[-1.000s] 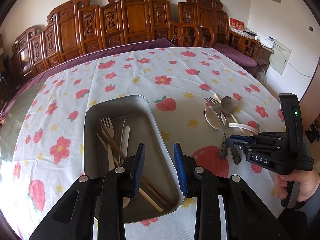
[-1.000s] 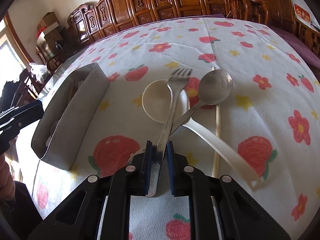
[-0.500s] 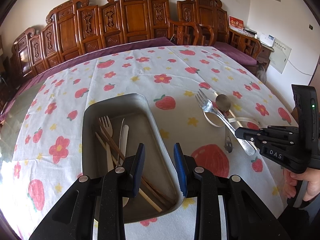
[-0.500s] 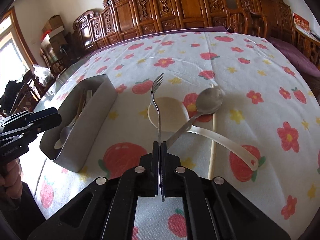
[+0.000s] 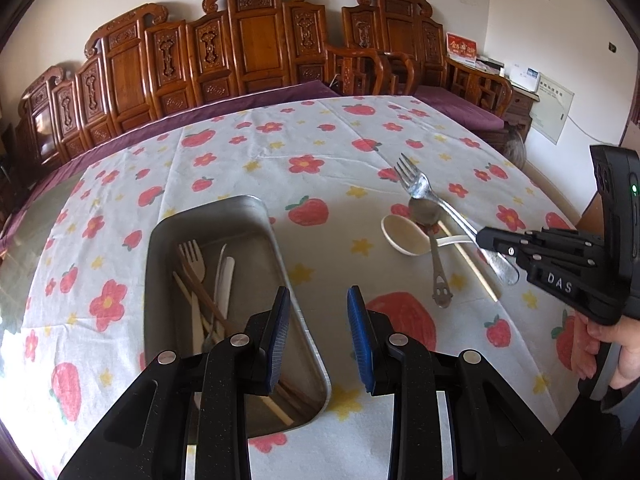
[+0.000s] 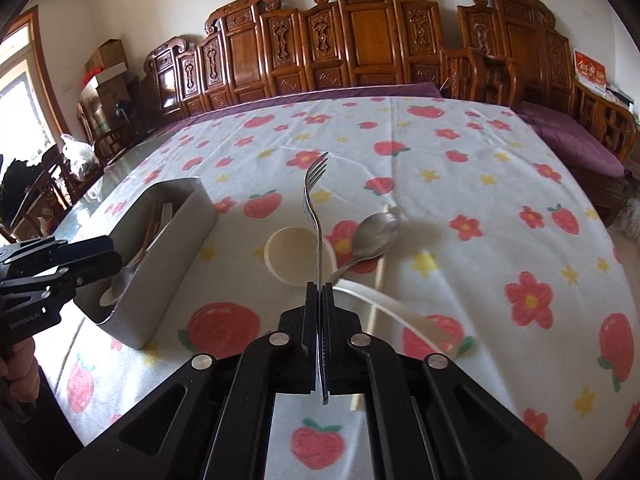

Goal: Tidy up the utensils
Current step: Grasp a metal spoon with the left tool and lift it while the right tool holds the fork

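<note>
My right gripper (image 6: 320,300) is shut on the handle of a metal fork (image 6: 314,196) and holds it in the air above the table, tines pointing away; the gripper (image 5: 486,240) and fork (image 5: 420,188) also show in the left wrist view. Below it lie a metal spoon (image 6: 372,236), a white plastic spoon (image 6: 292,256) and a single chopstick (image 6: 378,276). A metal tray (image 5: 280,256) holds a fork, a knife and chopsticks (image 5: 200,280). My left gripper (image 5: 318,336) is open and empty, hovering over the tray's near right corner.
The table has a white cloth with strawberries and flowers (image 5: 240,152). Carved wooden chairs (image 5: 256,44) line the far side. The tray (image 6: 172,248) stands left of the loose utensils in the right wrist view.
My right gripper closed on the fork, turned it on edge and lifted it off the table. The left gripper stayed over the tray.
</note>
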